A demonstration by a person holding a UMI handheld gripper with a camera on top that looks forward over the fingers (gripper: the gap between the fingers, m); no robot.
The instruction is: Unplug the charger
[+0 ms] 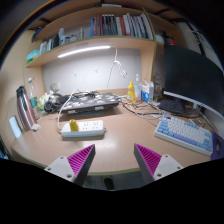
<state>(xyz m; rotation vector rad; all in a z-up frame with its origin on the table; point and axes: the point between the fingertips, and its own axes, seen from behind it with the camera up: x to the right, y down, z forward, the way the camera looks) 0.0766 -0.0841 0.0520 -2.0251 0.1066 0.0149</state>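
A white power strip (pixel 88 127) lies on the wooden desk (pixel 110 140), beyond my fingers and a little to their left. A yellow charger plug (pixel 73 126) stands in its left end. A white cable (pixel 70 106) runs from there back toward the dark device behind it. My gripper (pixel 113 160) is open and empty, held above the desk's near part, well short of the strip. Its purple pads (pixel 78 157) face each other with a wide gap.
A keyboard (pixel 186 133) lies to the right with a monitor (pixel 190 75) behind it. A dark device (pixel 92 101) sits behind the strip. A yellow bottle (pixel 131 93) and boxes stand at the back. A bookshelf (pixel 95 30) hangs above.
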